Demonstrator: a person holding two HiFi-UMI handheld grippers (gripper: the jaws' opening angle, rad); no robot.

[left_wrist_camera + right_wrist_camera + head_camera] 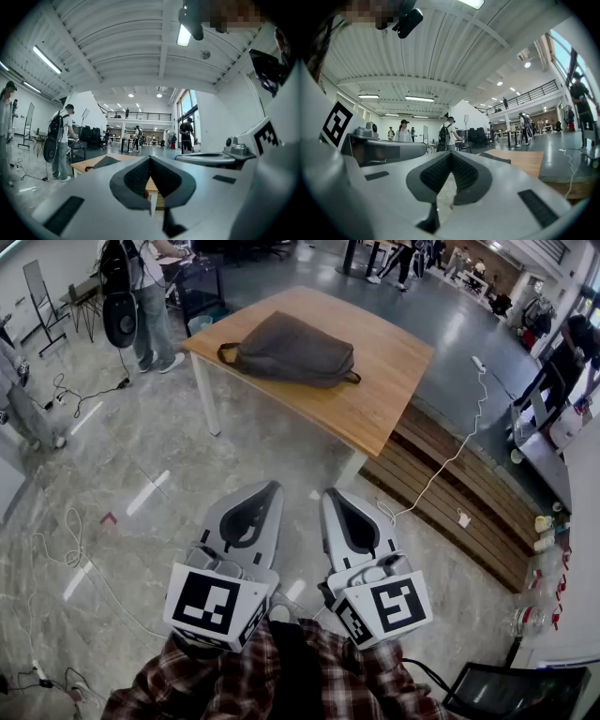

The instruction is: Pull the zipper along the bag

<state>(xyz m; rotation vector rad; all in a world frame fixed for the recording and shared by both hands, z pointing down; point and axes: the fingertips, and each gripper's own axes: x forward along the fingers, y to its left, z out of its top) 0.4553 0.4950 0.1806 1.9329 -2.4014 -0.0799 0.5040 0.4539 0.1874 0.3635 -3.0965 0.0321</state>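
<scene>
A dark grey backpack (292, 350) lies flat on a wooden table (389, 381) some way ahead, its strap loop toward the left; its zipper is too small to make out. Both grippers hang over the floor, well short of the table and close to my body. My left gripper (266, 491) is shut with its tips touching and nothing held. Beside it my right gripper (335, 495) is shut and empty too. In the left gripper view the backpack (105, 162) shows small beyond the left gripper (149, 158). The right gripper (450, 154) points past the table (524, 161).
Marbled floor lies between me and the table, with cables (70, 395) at the left and a white cable (441, 465) trailing over low wooden steps (450, 493) at the right. A person with a backpack (141, 296) stands beside the table's far left. A dark chair (511, 690) sits at the lower right.
</scene>
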